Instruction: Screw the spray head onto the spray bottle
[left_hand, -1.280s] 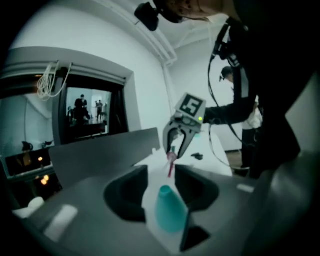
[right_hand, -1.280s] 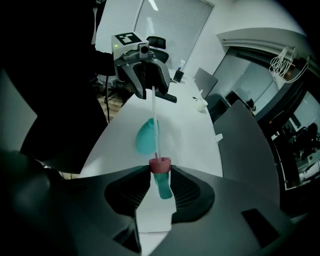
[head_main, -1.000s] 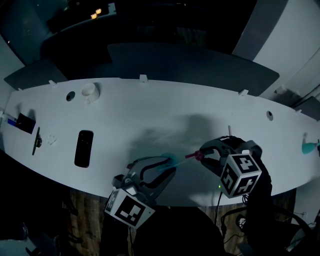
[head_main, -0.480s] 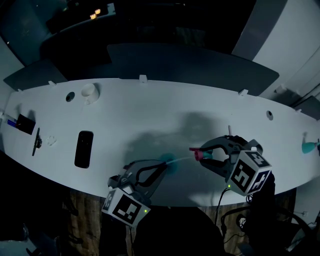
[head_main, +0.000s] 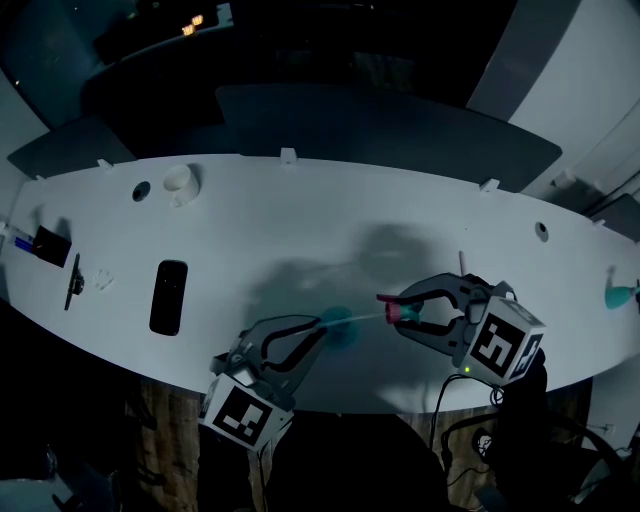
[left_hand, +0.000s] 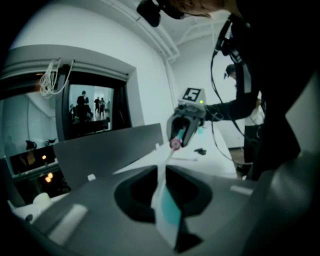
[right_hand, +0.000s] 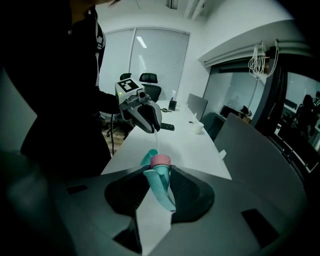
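My right gripper (head_main: 392, 312) (right_hand: 161, 170) is shut on the teal spray head (head_main: 405, 313) (right_hand: 160, 182), with its pink collar (right_hand: 160, 160) (left_hand: 175, 144) pointing toward the left gripper. A thin clear tube (head_main: 365, 317) (right_hand: 154, 142) runs from the collar to the tips of the left gripper (head_main: 322, 328) (left_hand: 163, 172). The left jaws have just closed in and eased slightly. They stand narrow on the small teal spray bottle (head_main: 341, 326) (left_hand: 172, 217), which shows edge-on between them. Both grippers hover over the near edge of the white table (head_main: 300, 230).
A black phone (head_main: 168, 297) lies at the left and a white cup (head_main: 178, 183) stands at the back left. A dark holder (head_main: 50, 245) sits at the far left edge, and another teal thing (head_main: 620, 293) at the far right. A dark panel (head_main: 380, 130) runs behind the table.
The left jaws stood open round the teal bottle and now stand narrow on it. The right gripper has risen and turned, carrying the spray head a little to the right.
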